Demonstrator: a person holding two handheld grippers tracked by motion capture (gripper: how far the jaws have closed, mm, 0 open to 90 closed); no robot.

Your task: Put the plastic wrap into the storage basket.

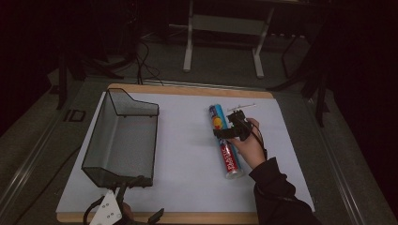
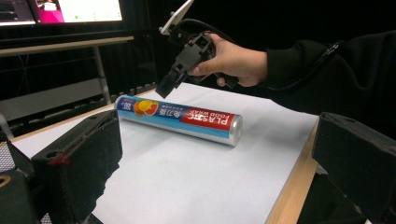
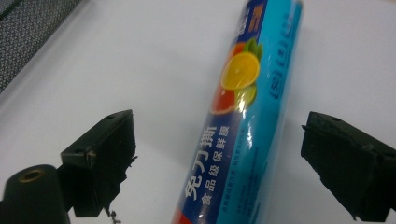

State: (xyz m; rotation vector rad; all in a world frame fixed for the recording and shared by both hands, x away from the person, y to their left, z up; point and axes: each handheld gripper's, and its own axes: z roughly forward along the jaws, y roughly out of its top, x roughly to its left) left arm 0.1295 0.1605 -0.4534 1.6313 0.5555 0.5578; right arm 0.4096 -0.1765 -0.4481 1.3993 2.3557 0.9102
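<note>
Jaws: both pairs spread, released.
Right gripper (image 1: 231,125): straddling blue cylindrical plastic-wrap roll (image 1: 225,142), above it.
Left gripper (image 1: 123,206): at 6 o'clock of black mesh basket (image 1: 123,136).

mesh basket (image 1: 123,136): on white mat (image 1: 187,154), left side | wooden tabletop (image 1: 197,90) | monitor (image 2: 60,10): behind
</note>
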